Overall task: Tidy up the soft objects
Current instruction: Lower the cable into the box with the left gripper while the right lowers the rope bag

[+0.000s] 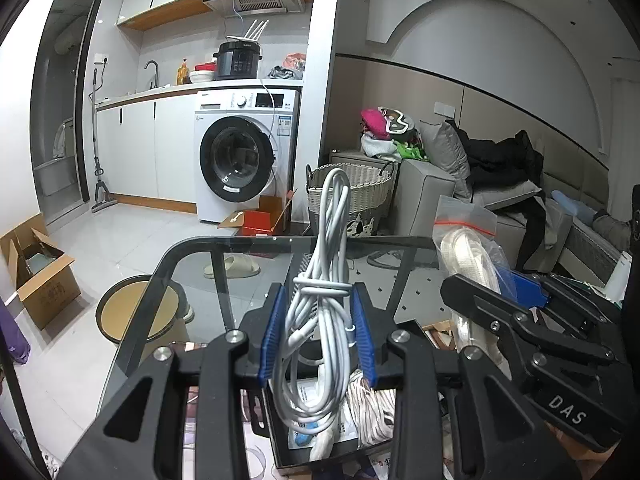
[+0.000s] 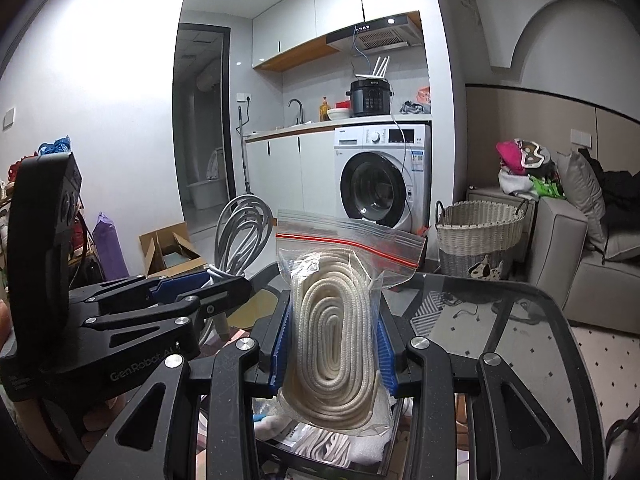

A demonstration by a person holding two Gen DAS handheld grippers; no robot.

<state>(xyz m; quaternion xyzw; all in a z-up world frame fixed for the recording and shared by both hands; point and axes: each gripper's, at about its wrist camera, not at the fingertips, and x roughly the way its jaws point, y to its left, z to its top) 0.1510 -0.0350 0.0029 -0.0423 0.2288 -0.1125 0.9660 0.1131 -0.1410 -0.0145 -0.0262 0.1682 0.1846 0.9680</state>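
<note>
My left gripper (image 1: 318, 334) is shut on a bundled grey-white cable (image 1: 324, 312) and holds it upright above a black box (image 1: 280, 440) of soft items. The cable also shows in the right wrist view (image 2: 236, 232). My right gripper (image 2: 332, 344) is shut on a clear zip bag of coiled cream rope (image 2: 336, 332), held upright above the same box (image 2: 384, 460). The bag also shows at the right of the left wrist view (image 1: 468, 240). The two grippers are side by side, left gripper (image 2: 192, 284) to the left.
A glass table (image 1: 240, 272) lies under the grippers. Beyond it are a wicker basket (image 1: 352, 192), a washing machine (image 1: 244, 156), a grey sofa (image 1: 460, 188) with clothes, a cardboard box (image 1: 40, 272) and a round bin (image 1: 136, 312) on the floor.
</note>
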